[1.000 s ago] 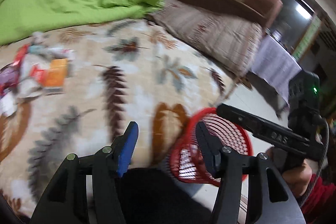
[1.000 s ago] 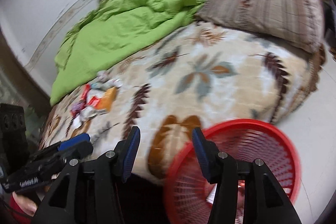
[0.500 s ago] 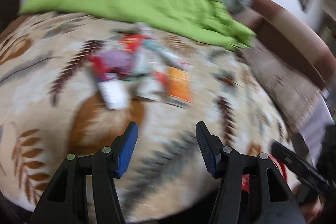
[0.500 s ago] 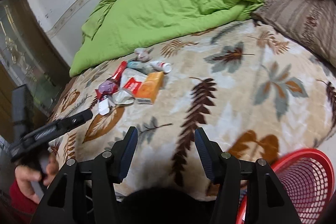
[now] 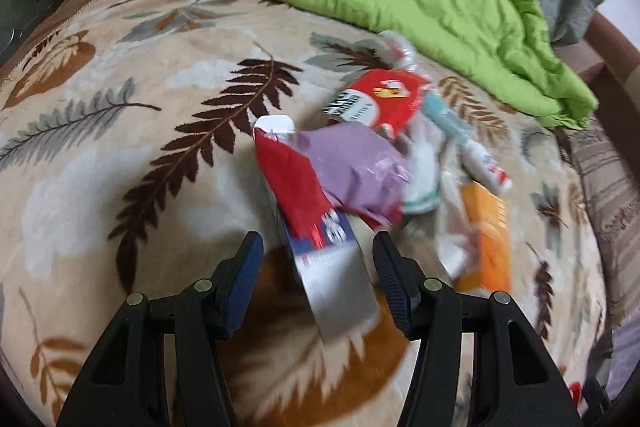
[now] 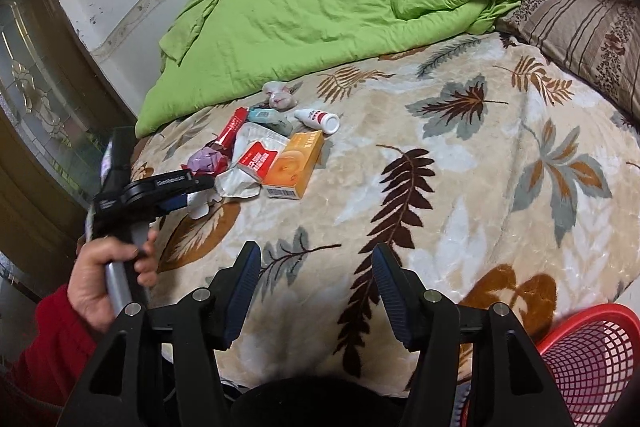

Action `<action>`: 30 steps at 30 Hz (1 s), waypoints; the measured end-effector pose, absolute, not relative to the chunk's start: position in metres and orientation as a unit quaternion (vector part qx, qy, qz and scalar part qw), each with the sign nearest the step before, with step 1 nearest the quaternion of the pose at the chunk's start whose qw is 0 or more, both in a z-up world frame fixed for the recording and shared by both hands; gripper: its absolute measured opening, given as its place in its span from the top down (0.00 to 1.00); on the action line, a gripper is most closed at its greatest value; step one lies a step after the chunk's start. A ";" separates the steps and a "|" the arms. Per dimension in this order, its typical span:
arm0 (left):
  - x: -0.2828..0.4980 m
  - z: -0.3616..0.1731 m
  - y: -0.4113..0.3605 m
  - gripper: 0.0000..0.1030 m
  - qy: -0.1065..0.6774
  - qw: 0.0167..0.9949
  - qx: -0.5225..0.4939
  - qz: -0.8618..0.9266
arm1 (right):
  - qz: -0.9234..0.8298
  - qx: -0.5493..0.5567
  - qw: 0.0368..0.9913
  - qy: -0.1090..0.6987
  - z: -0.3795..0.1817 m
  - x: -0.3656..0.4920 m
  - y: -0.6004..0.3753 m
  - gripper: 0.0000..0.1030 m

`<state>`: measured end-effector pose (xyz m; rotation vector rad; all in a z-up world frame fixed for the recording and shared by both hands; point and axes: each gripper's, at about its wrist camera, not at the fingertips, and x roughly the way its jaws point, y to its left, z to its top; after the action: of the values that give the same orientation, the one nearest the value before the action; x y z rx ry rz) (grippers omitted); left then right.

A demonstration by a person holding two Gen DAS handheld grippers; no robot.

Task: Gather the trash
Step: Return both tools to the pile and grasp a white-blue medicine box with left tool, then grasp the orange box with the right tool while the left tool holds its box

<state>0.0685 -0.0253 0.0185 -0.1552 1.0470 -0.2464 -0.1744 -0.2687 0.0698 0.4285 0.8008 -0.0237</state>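
Note:
A pile of trash lies on the leaf-patterned blanket (image 5: 120, 147): an orange box (image 6: 294, 165), a red packet (image 5: 380, 103), a crumpled purple wrapper (image 5: 356, 171), a small white bottle (image 6: 318, 119) and a flat red, white and blue carton (image 5: 320, 247). My left gripper (image 5: 316, 259) hangs open just over the pile. The carton's near end lies between its fingers, with a gap on both sides. From the right wrist view, the left gripper (image 6: 200, 191) sits at the pile's left edge, held by a hand (image 6: 108, 279) in a red sleeve. My right gripper (image 6: 316, 267) stands open over bare blanket, holding nothing.
A red mesh basket (image 6: 592, 359) stands on the floor at the bed's near right corner. A green duvet (image 6: 320, 15) is bunched up behind the trash. Striped pillows (image 6: 588, 35) lie at the right. A wall and a glass-fronted cabinet (image 6: 36, 99) are on the left.
The left gripper has swung away from the red basket and come down over the trash pile. The right gripper has turned from the basket toward the bed, its jaws slightly wider.

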 end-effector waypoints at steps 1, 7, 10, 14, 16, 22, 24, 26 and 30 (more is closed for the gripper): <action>0.077 0.015 -0.025 0.46 0.498 0.857 -0.074 -0.108 | -0.012 0.207 0.898 0.388 0.068 -0.173 -0.270 0.40; 0.095 0.008 -0.018 0.59 0.491 0.861 -0.077 -0.106 | -0.001 0.208 0.893 0.400 0.063 -0.151 -0.270 0.39; 0.088 0.011 -0.015 0.65 0.491 0.859 -0.073 -0.125 | 0.009 0.202 0.892 0.405 0.062 -0.135 -0.263 0.37; 0.060 0.018 -0.007 0.65 0.496 0.854 -0.056 -0.149 | 0.016 0.206 0.884 0.419 0.055 -0.110 -0.255 0.36; 0.041 0.023 0.001 0.65 0.494 0.854 -0.056 -0.157 | 0.014 0.209 0.879 0.428 0.050 -0.095 -0.254 0.36; 0.015 0.029 0.017 0.65 0.468 0.868 -0.056 -0.154 | -0.009 0.226 0.861 0.456 0.027 -0.036 -0.254 0.36; 0.015 0.031 0.020 0.65 0.462 0.872 -0.056 -0.154 | -0.016 0.219 0.857 0.465 0.022 -0.020 -0.251 0.36; 0.015 0.030 0.024 0.65 0.458 0.874 -0.062 -0.151 | -0.026 0.205 0.855 0.475 0.017 -0.003 -0.246 0.36; 0.021 0.026 0.027 0.65 0.461 0.872 -0.068 -0.151 | -0.052 0.181 0.847 0.497 0.004 0.025 -0.238 0.36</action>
<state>0.0210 0.0266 0.0261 -0.1426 0.9641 -0.3163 0.0247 -0.2383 0.0040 0.3809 1.0482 -0.1105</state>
